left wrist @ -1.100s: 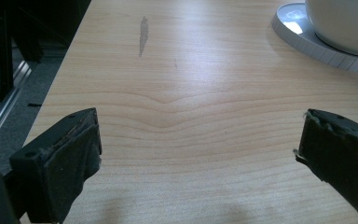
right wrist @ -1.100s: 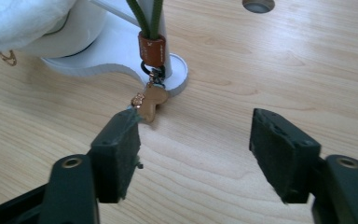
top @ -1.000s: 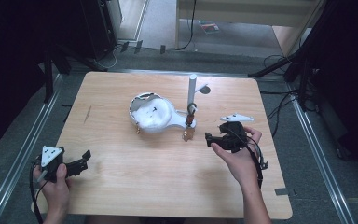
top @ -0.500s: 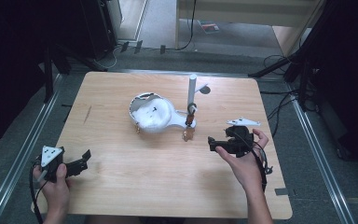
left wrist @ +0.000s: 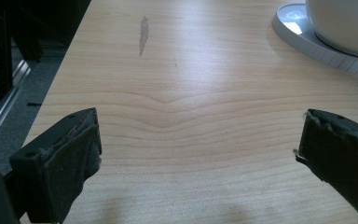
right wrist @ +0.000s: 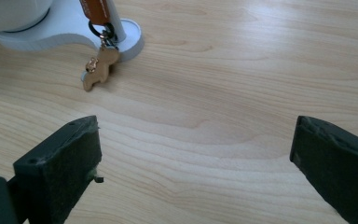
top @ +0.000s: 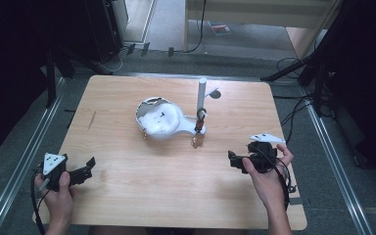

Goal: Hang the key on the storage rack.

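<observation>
Keychain (right wrist: pixel 99 65), small, light and floppy, dangled from the stand's post (top: pixel 201 100), best pinched at its flat charm; both grippers, left gripper (top: pixel 83 172) and right gripper (top: pixel 235 160), gaped empty.

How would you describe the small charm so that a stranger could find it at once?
Start at the white stand in the middle of the table. Go to its post on the right; the charm hangs there from a ring beneath an orange tag. It is tan and animal-shaped.
</observation>
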`<state>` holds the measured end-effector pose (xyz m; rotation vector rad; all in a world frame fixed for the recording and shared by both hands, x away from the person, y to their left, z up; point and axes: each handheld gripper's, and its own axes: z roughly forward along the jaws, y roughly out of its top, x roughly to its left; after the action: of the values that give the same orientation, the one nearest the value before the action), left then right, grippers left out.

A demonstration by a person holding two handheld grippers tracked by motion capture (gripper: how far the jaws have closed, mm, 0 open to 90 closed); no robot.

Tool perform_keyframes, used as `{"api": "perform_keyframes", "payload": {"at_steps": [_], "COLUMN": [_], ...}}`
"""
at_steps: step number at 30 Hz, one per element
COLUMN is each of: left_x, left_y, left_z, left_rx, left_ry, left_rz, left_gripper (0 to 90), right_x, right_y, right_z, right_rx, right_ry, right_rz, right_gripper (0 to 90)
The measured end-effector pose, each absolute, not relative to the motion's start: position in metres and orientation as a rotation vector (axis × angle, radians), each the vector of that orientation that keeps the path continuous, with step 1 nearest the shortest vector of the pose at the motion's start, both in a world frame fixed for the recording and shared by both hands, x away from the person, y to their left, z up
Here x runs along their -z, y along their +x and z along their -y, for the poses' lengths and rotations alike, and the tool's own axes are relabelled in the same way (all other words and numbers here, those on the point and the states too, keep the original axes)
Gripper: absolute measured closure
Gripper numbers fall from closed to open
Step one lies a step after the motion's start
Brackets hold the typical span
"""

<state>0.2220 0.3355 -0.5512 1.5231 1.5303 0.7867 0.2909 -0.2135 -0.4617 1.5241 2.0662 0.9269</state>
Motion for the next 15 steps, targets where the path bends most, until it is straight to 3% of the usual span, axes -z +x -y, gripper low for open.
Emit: {"api": "perform_keyframes", "payload": {"at_steps": [15], "left_x": [0.551], "left_y": [0.223], "left_z": [-0.335], "left_rx": [-0.783], "left_ry": [1.525], "left_rz": [-1.534], "left_gripper": [0.0], "right_x": [0.487], "right_y": [0.272], "right_z": [0.255], "right_rx": [-0.885], "right_ry": [1.585], "right_rz": [-1.993], "right_gripper": [2.3]}}
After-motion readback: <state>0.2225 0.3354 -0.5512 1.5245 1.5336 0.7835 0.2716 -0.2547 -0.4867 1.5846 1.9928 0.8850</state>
